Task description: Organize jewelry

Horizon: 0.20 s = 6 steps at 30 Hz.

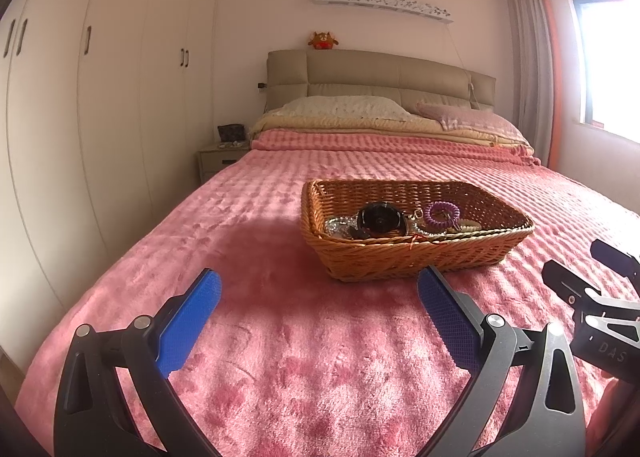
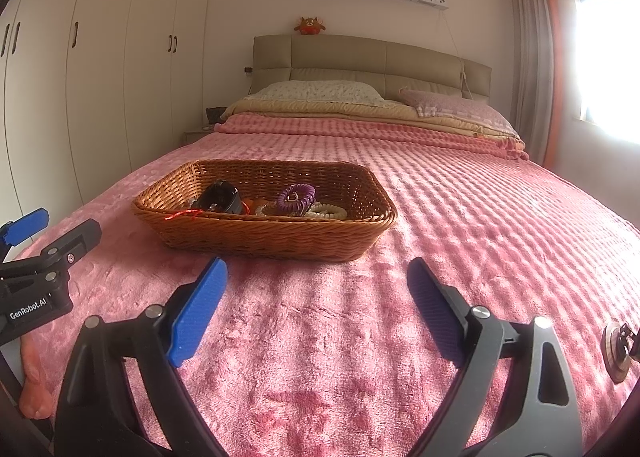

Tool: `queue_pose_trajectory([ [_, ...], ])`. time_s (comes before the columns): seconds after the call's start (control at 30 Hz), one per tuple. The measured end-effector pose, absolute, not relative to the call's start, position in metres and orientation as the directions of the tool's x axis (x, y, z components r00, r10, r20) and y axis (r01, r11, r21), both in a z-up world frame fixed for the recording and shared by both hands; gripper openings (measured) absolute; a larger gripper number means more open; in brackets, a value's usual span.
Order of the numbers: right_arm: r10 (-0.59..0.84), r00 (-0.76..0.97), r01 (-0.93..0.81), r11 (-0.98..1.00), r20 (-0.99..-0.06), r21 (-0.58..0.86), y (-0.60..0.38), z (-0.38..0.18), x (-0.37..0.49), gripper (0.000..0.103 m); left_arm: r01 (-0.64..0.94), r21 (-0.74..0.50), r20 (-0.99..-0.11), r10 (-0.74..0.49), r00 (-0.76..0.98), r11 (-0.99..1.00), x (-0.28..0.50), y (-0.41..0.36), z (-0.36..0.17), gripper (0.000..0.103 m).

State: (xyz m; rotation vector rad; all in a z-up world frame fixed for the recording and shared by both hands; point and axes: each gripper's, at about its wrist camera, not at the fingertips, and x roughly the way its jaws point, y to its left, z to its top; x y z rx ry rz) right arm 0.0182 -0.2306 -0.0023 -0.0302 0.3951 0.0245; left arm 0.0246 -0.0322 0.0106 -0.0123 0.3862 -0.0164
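We hold the left gripper [image 1: 319, 293] and the right gripper [image 2: 317, 281] low over the pink bed [image 1: 320, 357], both with fingers wide apart and empty, while the basket [image 1: 416, 253] at frame centre holds a purple coil bracelet [image 1: 441, 213] and a black watch [image 1: 378, 219].
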Motion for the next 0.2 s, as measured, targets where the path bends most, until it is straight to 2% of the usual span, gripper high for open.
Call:
queue_pose_trajectory([
  [0.2, 0.018, 0.922, -0.03, 0.999, -0.386, -0.024, -0.2308, -0.0017, 0.019, 0.088, 0.032, -0.033, -0.399, -0.043, 0.916, 0.999, 0.0281, -0.0298, 0.0093, 0.096],
])
